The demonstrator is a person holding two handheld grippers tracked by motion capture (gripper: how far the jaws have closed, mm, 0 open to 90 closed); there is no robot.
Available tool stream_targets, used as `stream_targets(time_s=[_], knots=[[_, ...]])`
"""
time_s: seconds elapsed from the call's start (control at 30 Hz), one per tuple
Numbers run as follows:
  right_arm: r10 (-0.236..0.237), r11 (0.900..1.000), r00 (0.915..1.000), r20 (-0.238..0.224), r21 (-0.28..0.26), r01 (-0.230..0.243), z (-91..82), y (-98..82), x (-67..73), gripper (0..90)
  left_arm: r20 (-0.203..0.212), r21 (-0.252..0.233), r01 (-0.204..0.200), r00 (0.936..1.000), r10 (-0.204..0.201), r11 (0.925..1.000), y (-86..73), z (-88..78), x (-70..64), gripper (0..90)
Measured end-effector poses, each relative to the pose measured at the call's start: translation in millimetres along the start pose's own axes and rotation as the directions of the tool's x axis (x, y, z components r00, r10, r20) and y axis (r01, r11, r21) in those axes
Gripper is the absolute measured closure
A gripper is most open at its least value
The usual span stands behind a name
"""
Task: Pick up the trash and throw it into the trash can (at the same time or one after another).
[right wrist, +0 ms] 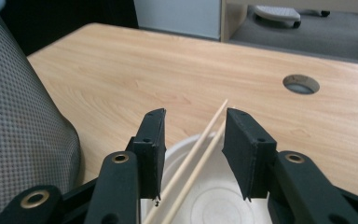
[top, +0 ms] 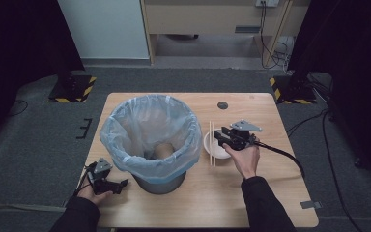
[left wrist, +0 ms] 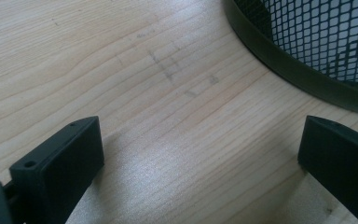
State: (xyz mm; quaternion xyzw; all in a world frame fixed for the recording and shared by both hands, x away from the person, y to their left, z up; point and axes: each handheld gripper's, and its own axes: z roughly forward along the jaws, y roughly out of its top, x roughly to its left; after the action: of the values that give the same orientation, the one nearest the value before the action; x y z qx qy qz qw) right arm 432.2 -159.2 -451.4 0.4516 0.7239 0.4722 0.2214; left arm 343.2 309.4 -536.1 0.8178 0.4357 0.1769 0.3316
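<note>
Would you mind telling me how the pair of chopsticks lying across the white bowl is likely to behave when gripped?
The chopsticks look thin, stiff and light. Being two loose sticks resting on the white bowl rim, they may roll or separate. The right tongs straddle them without pressing, so one could slip free.

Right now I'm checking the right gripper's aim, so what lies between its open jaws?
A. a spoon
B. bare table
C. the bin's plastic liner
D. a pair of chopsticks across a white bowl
D: in the right gripper view, the right gripper has its jaws apart either side of the chopsticks, which lie across the white bowl.
</note>
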Motion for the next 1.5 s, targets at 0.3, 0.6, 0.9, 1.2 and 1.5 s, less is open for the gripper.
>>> stream_targets(time_s=[0.3, 0.6, 0.9, 1.2, 1.5], knots=[[-0.027, 0.997, 0.9996, 0.011, 0.072, 0.026, 12.5, -11.9, 4.8, 59.2, 0.000, 0.000, 0.000, 1.0000, 0.000, 1.0000, 0.0, 0.0, 0.0, 0.0], [0.030, 0.996, 0.9990, 0.034, 0.087, -0.033, 14.4, -21.8, -6.0, 61.4, 0.000, 0.000, 0.000, 1.0000, 0.000, 1.0000, 0.0, 0.0, 0.0, 0.0], [0.050, 0.992, 0.9984, 0.025, 0.117, -0.053, 22.6, -29.0, -5.6, 61.4, 0.000, 0.000, 0.000, 1.0000, 0.000, 1.0000, 0.0, 0.0, 0.0, 0.0], [0.056, 0.988, 0.9982, 0.019, 0.143, -0.059, 29.7, -35.0, -1.9, 61.1, 0.000, 0.000, 0.000, 1.0000, 0.000, 1.0000, 0.0, 0.0, 0.0, 0.0], [0.045, 0.985, 0.9985, 0.030, 0.163, -0.050, 31.3, -37.3, -1.8, 61.5, 0.000, 0.000, 0.000, 1.0000, 0.000, 1.0000, 0.0, 0.0, 0.0, 0.0]])
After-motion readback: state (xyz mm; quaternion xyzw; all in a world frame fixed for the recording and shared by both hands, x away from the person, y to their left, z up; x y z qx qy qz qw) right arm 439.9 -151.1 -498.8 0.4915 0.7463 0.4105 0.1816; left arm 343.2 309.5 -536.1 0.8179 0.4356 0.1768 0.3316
